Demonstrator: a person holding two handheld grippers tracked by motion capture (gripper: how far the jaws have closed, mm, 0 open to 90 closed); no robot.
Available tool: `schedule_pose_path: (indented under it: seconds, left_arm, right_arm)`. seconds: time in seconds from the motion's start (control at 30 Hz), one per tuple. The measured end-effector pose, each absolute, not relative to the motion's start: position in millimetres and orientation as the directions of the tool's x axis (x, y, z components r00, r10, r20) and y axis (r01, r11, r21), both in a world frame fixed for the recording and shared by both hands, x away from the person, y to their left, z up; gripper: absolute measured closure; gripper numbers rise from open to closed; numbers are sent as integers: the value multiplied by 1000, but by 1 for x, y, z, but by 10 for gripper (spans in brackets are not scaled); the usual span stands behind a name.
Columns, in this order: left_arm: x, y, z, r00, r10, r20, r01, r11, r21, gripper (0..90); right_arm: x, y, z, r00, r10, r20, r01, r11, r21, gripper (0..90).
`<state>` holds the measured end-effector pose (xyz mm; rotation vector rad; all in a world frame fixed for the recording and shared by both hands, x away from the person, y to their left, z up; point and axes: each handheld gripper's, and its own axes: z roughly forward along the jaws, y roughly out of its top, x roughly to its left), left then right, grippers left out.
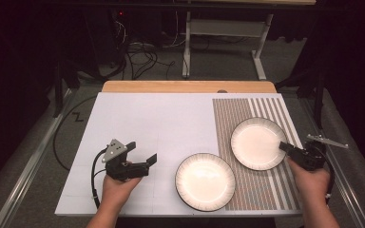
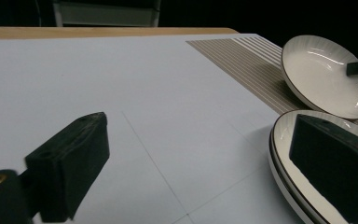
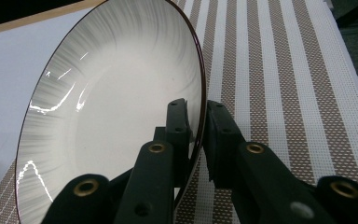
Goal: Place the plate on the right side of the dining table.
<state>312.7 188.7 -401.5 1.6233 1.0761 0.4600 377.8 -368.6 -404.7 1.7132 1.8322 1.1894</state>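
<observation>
Striped mat [image 3: 279, 70] beneath right tongs [image 3: 198, 135] clamping plate rim [image 3: 121, 93].

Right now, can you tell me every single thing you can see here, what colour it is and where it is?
Plates: two, white with dark rims; near plate at the table's front middle, lying partly on the mat; far plate on the mat, pinched at its rim.
Striped mat: one, brown and white, right side of the table.
Table: one, white top, wooden far edge.
Cables: several, dark, floor behind the table.
Left gripper: one, black, open, left of the near plate.
Right gripper: one, black, shut on the far plate's rim.
Hands: two, left hand, right hand, holding the grippers.
</observation>
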Motion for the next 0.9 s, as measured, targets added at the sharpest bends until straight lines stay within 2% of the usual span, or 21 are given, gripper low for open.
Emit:
schedule_pose_path:
  seconds: [0.33,0.53,0.7,0.77,0.8,0.9]
  left_arm:
    - [313,189,-403,536,822,-192,383,-34,923,38]
    - [313,189,-404,538,819,-197,386,-32,922,42]
    - [314,189,-405,542,818,-193,386,-39,922,43]
    - [314,189,-405,545,817,-186,386,-48,921,44]
    - [314,188,-405,546,817,-184,386,-50,921,44]
    - [313,188,-406,551,816,-175,386,-62,921,44]
  right_arm:
    - [382,-371,-410,-163,946,280,660,-106,743,815]
    - [386,-373,-416,-117,968,220,675,-85,733,818]
    - [384,-373,-417,-120,971,206,662,-77,746,810]
    - [381,-373,-414,-138,974,181,632,-54,773,730]
    - [381,-373,-414,-138,974,181,632,-54,773,730]
    - [377,-373,-410,-154,971,185,603,-56,796,653]
